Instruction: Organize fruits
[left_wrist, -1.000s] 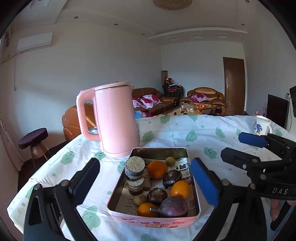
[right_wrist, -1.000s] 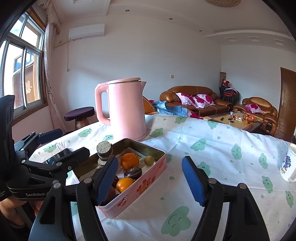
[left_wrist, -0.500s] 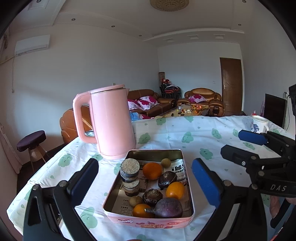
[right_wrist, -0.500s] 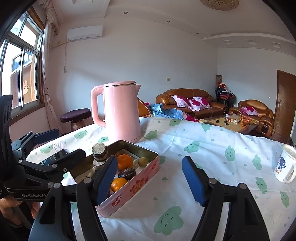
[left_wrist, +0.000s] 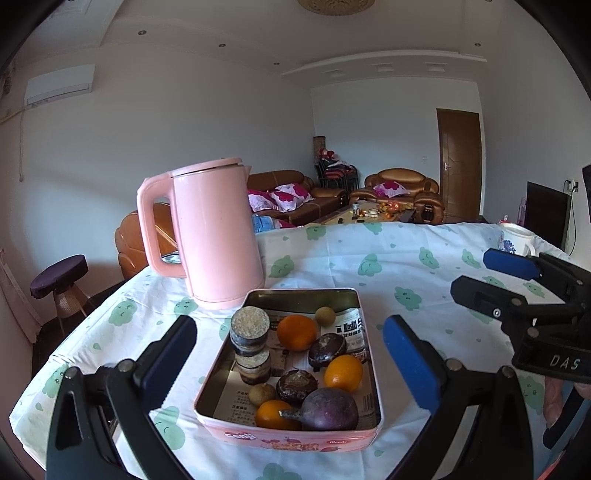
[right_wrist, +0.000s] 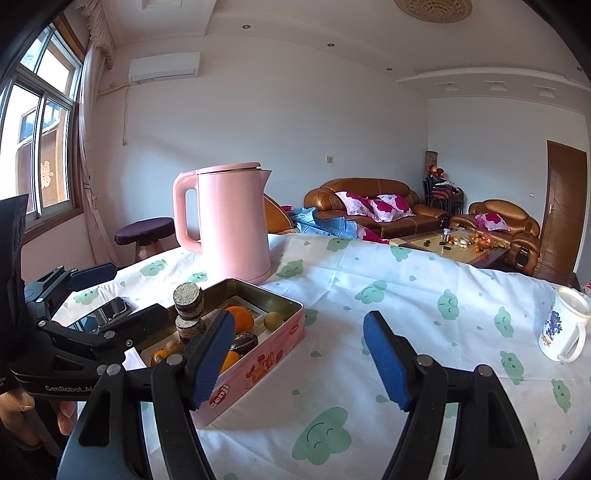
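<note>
Light: daylight coming in hard from the window on the left, room's pretty bright overall
Glare: tablecloth looks washed out near the pink kettle, window panes blown out
Shadows: soft ones under the tin, walls go grey toward the far corner
Distortion: heavy fisheye, walls and ceiling bend, black corners
Sharpness: middle is crisp, far sofa a bit mushy

left tongs: black frame, blue pads | right tongs: same, silver screws
</note>
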